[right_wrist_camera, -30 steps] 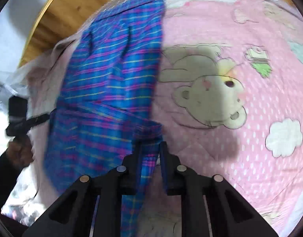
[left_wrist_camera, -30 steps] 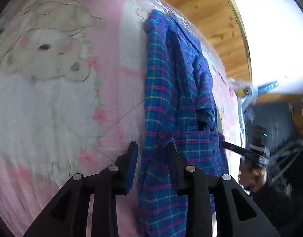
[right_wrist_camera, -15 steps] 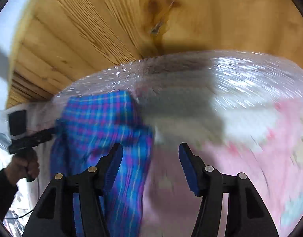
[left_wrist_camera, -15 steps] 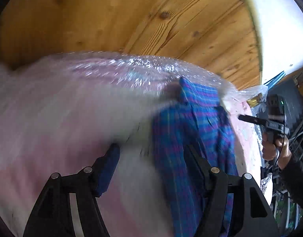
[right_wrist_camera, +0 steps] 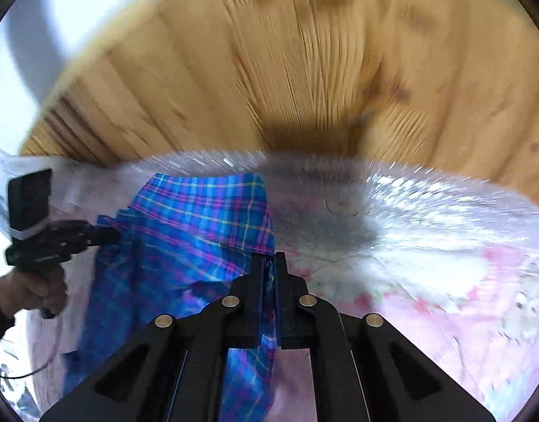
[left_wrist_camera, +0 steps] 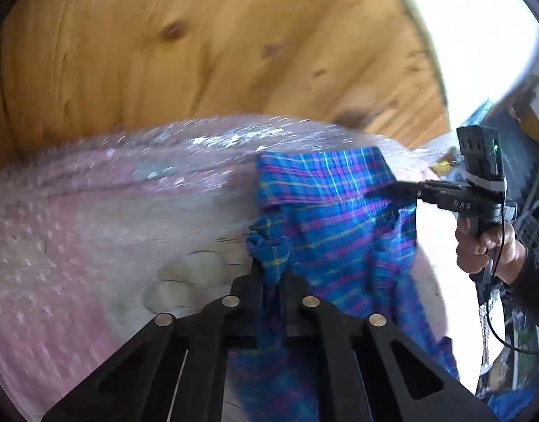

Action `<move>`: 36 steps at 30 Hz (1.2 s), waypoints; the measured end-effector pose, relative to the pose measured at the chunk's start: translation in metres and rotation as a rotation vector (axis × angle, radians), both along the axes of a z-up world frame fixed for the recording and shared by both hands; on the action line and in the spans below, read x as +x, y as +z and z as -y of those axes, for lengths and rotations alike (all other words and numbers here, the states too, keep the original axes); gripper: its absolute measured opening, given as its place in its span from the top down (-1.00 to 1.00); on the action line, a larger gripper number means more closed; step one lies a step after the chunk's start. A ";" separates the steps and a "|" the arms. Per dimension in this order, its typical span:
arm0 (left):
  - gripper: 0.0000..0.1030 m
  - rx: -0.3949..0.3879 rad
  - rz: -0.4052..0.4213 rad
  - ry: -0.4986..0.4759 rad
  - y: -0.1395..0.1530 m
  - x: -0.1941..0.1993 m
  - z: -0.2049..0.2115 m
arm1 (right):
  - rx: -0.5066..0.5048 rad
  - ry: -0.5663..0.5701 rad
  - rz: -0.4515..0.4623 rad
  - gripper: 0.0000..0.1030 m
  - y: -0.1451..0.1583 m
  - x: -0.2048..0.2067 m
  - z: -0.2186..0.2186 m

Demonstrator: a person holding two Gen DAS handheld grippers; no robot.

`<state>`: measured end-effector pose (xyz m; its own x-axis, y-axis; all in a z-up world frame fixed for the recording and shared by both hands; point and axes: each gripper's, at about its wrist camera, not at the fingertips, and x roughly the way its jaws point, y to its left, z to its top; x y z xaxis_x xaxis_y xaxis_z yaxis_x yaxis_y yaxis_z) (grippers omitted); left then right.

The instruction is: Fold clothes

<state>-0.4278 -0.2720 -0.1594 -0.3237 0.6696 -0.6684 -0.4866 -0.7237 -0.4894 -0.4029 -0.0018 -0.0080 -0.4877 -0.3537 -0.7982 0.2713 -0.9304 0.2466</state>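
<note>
A blue plaid garment (left_wrist_camera: 332, 211) lies lengthwise on the pink bedspread (left_wrist_camera: 76, 246), its far end near the headboard. My left gripper (left_wrist_camera: 271, 274) is shut on a bunched corner of that far end. In the right wrist view the same garment (right_wrist_camera: 199, 225) shows, and my right gripper (right_wrist_camera: 269, 263) is shut on its right-hand edge. From the left wrist camera, the right gripper (left_wrist_camera: 396, 187) also appears at the cloth's other corner, held by a hand (left_wrist_camera: 487, 246). The left gripper (right_wrist_camera: 108, 235) shows at the left of the right wrist view.
A wooden headboard (left_wrist_camera: 199, 52) rises just past the garment's far end, with shiny bubble-textured plastic (left_wrist_camera: 216, 137) along the bed's top edge. White wall (left_wrist_camera: 480, 17) and dark clutter (left_wrist_camera: 529, 211) lie off the bed's right side. The bedspread (right_wrist_camera: 445, 281) extends to the right.
Half a second ago both grippers stood open at the garment's far end; now both are shut on its two corners. The views have tilted up toward the headboard since one second ago.
</note>
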 end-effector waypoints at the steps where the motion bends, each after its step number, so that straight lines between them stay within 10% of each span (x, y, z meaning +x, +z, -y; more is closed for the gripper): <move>1: 0.91 0.027 -0.025 0.001 0.012 0.010 0.000 | -0.012 0.002 -0.036 0.93 0.017 0.016 -0.003; 8: 0.91 0.220 -0.093 0.016 0.092 0.169 0.052 | -0.055 0.098 -0.151 0.93 0.102 0.201 0.006; 14: 0.77 0.057 0.152 0.151 0.022 0.291 0.099 | 0.087 0.181 0.157 0.61 -0.002 0.321 0.047; 18: 0.57 0.090 0.321 0.340 -0.020 0.318 0.125 | 0.049 0.114 0.305 0.59 -0.039 0.337 0.036; 25: -0.03 0.245 0.360 0.360 -0.006 0.332 0.103 | -0.348 -0.171 0.358 0.12 -0.045 0.306 -0.015; 36: -0.04 -0.097 0.163 0.161 -0.009 0.348 0.005 | -0.437 -0.290 0.408 0.12 -0.100 0.306 0.024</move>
<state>-0.0797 -0.2774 -0.1682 -0.3040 0.5483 -0.7791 -0.2819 -0.8329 -0.4763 -0.0974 -0.0256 -0.1084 -0.3004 -0.5866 -0.7521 -0.1701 -0.7430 0.6473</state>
